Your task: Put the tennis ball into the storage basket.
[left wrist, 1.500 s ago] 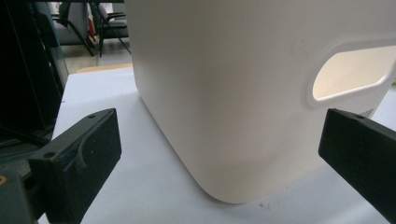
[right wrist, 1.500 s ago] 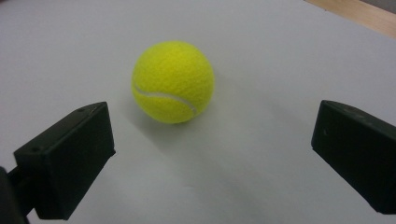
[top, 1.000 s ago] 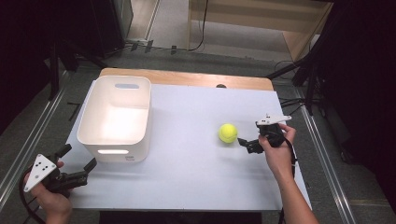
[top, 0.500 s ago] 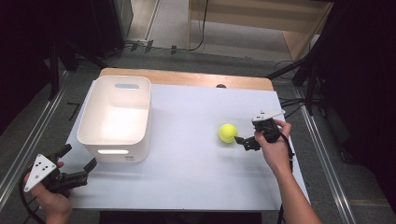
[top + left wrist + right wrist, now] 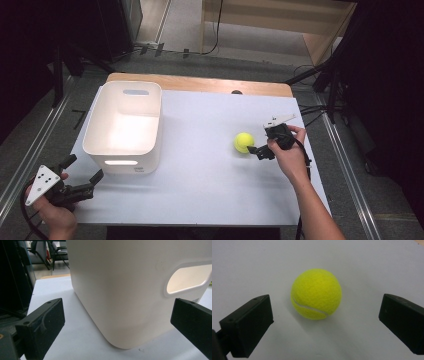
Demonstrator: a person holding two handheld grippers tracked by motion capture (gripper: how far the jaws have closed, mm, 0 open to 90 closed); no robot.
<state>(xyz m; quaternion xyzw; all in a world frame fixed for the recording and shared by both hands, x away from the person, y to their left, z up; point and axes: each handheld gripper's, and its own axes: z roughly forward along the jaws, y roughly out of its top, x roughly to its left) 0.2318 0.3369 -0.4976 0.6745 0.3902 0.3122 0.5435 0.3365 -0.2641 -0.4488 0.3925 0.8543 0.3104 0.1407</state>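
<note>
Tennis ball [image 5: 244,142] sits on the white table [image 5: 210,190], right of centre, well apart from the white bin [image 5: 125,125] at the left. Right gripper [image 5: 256,149] just beside the ball on its right side, jaws spread wide and empty. In the right gripper view the ball [image 5: 316,293] lies ahead of the two black jaws, roughly centred between them but not yet in the gap.

Left gripper [image 5: 82,175] rests low near the table's front left corner, jaws wide too, nothing between them. Its own view looks at the bin's near wall [image 5: 120,290] and a handle cutout.

Step in hand, as I read it: closing in on the ball for a grasp. To do it well, I would carry the jaws forward until the ball's widest part sits between the pads, keep them low to the table so they meet it at mid-height, then close evenly. A ball rolls at a nudge, so neither jaw should touch first. The fuzzy felt should grip well once squeezed.

Hard to make out:
- From the high view the right hand [image 5: 287,155] covers much of the gripper, so jaw height over the table is unclear.
- The bin's floor is washed out by glare; cannot tell for certain what lies in it.
- The far side of the ball is hidden.
</note>
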